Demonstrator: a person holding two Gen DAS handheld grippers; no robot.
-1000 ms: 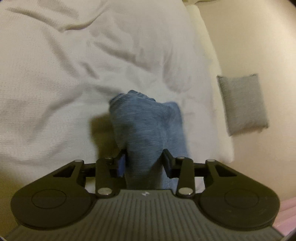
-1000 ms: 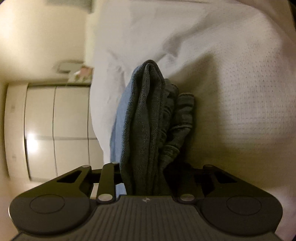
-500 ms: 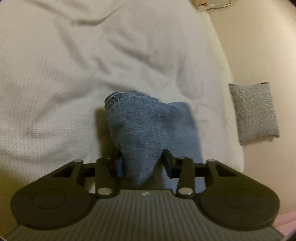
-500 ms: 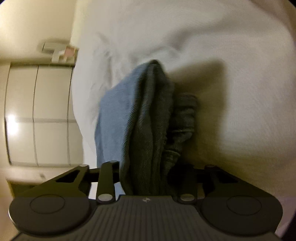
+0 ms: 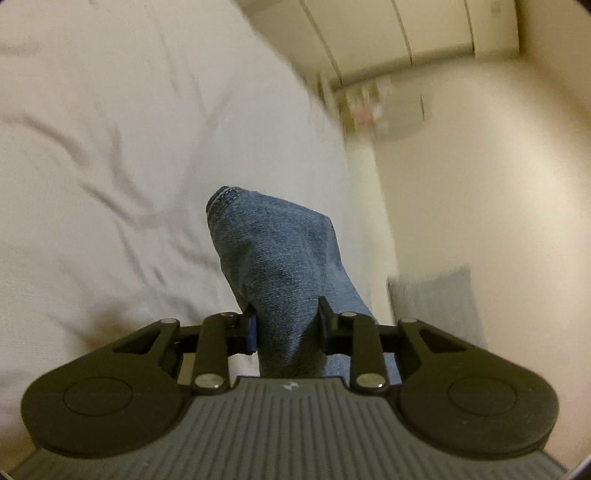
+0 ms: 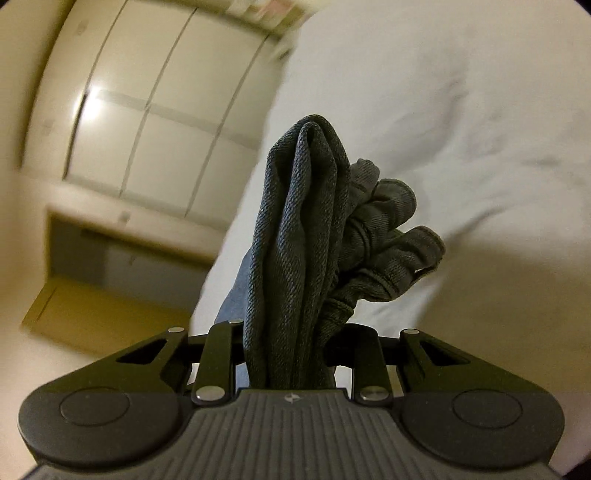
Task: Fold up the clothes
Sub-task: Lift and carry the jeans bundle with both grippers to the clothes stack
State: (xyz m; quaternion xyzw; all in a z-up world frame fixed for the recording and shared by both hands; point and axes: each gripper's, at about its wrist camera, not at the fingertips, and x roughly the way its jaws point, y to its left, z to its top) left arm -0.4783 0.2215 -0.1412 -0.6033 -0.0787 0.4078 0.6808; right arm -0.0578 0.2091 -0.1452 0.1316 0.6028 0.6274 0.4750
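Denim fills the gap between both pairs of fingers. The left gripper (image 5: 287, 326) has its two black fingers (image 5: 249, 330) clamped on a bunched fold of the blue denim jeans (image 5: 277, 266), the cloth rising from between them to a rounded peak with a stitched hem edge at its top left. Lighter blue fabric trails down on the right side behind the right-hand finger. Beyond the fold lies the white textured bedspread (image 5: 110, 147), creased with long shallow wrinkles, and the denim is held up above it. To the right of the bed edge is pale beige floor (image 5: 480, 192), with a grey rectangular cushion (image 5: 436, 302) lying on it, blurred. Farther off, white cabinet doors (image 5: 388, 33) run along the top of the view, and some small blurred items sit near the bed's far corner; what they are cannot be told.

The right gripper (image 6: 286, 345) is likewise clamped on the jeans (image 6: 299, 236), here seen in shadow as several thick vertical layers pressed together, with a crumpled hemmed part bulging out to the right. The bedspread (image 6: 461, 110) spreads behind and to the right. On the left stand the white cabinet doors (image 6: 147, 110), with a tan flat panel (image 6: 92, 306) on the floor below them.
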